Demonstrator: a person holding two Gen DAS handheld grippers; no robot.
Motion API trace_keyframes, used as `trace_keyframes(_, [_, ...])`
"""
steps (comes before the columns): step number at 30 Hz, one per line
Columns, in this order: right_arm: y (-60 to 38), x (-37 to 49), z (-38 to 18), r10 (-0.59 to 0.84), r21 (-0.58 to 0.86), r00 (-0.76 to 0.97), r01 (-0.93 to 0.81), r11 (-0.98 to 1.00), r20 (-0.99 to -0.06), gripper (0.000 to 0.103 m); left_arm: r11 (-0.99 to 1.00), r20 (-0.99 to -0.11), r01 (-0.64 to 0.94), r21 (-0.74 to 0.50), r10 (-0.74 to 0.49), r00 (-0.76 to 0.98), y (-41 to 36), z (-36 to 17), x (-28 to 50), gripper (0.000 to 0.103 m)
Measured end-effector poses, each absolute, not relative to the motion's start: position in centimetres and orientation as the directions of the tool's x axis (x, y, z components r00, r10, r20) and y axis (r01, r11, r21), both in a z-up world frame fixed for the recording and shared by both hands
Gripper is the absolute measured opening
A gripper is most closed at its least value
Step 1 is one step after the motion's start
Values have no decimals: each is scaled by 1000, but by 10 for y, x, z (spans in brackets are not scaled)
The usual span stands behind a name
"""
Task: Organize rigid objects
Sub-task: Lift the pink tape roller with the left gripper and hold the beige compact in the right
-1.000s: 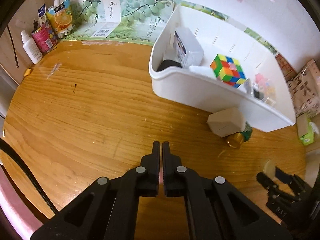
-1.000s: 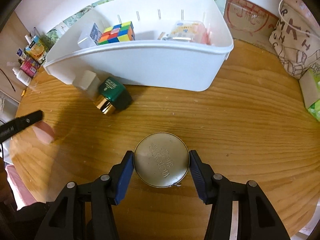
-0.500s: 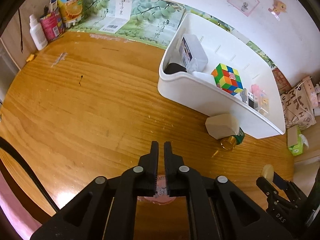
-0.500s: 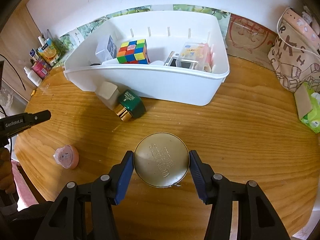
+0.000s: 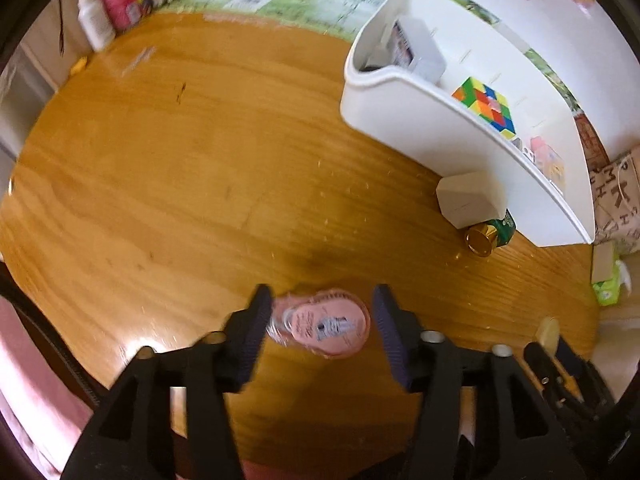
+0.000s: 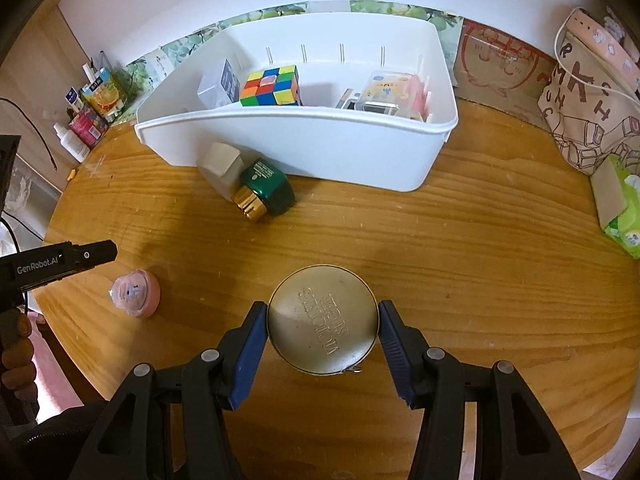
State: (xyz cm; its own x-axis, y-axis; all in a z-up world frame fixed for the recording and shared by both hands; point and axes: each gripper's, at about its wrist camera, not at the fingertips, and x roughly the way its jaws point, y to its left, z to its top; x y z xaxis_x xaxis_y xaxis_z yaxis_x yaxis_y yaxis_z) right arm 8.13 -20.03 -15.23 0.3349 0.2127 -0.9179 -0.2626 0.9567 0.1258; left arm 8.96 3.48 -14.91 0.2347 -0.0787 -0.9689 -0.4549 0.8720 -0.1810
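Both grippers, the left gripper (image 5: 320, 320) and the right gripper (image 6: 322, 340), are built of black plastic, fitted with silver screws and ribbed blue-faced fingers (image 6: 250, 354); "GenRobot.AI" is printed on one.

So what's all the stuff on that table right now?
white bin: one, back of the wooden table
puzzle cube: one, multicoloured, in bin
clear boxes: several, in bin
cream bottle: one, in front of bin
green bottle: one, gold cap, lying beside it
pink tub: one, between the left fingers, which have just been opening
round tin: one, gold, gripped by right fingers
left gripper: black
right gripper: black, blue pads
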Motion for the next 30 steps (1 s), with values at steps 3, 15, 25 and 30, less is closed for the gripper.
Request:
trace_keyframes(3, [-201,80,-153,214,126,330,-268,955,-919,55,853,-976,-493,-168,-73,206,35,-151,89,76])
trace_keyframes(15, [-211,86,-151,216,125,332,-276,953,-918,55,753,-979,-633,-179,-199,40,39,-195,89,79])
trace_keyframes(25, [-223,96,-155,218,133,321,-267,955,-922,55,672,-975,-722,-164,-223,13,53,-209,104,79])
trace_keyframes(30, [-227,102,-155,224,140,318,-266,954,-921,55,662,-977,-738,-130,-214,-21,56,-213,115,78])
